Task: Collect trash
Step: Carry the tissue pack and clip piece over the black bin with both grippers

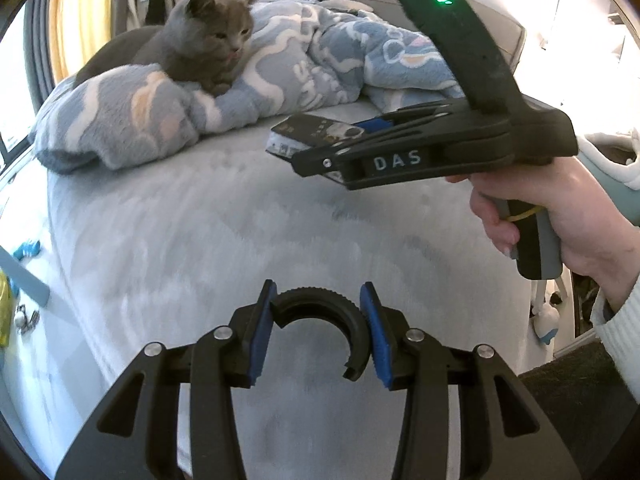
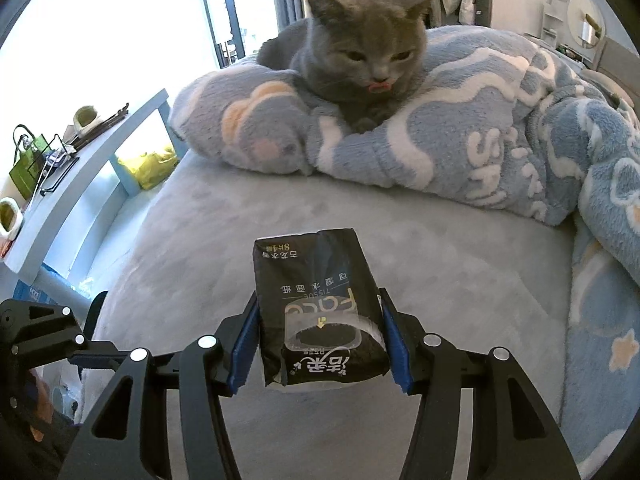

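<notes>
Bed (image 1: 200,240) with a pale grey plush cover fills both views; both grippers are held above it.

Left gripper (image 1: 318,336): jaws at a narrow gap, blue pads pressed on either side of a black ring piece (image 1: 320,312). The ring has a ridged outer edge and a break in its circle on the near side, so it reads as a C shape. It is gripped across its width and sits level between the pads.

Right gripper (image 2: 320,336): jaws closed on a black tissue pack (image 2: 316,292), one blue pad on each long side. Pack lies flat, far end pointing toward the cat, white printed characters and an oval dispensing slot on its top face. In the left wrist view the same pack (image 1: 316,134) shows side-on, projecting from the right gripper (image 1: 312,160), which carries the letters DAS and a green light on its upper arm. Right hand (image 1: 560,216) wraps the gripper's handle, white knit sleeve at the wrist.

Grey cat (image 2: 364,64) lies at the far side of the bed on a blue-and-white fleece blanket (image 2: 500,136), facing the right gripper, pink tongue showing. Blanket is bunched along the far and right edges of the bed.

Light blue shelf unit (image 2: 92,168) stands beside the bed on the left, holding a green bag and small pots.
</notes>
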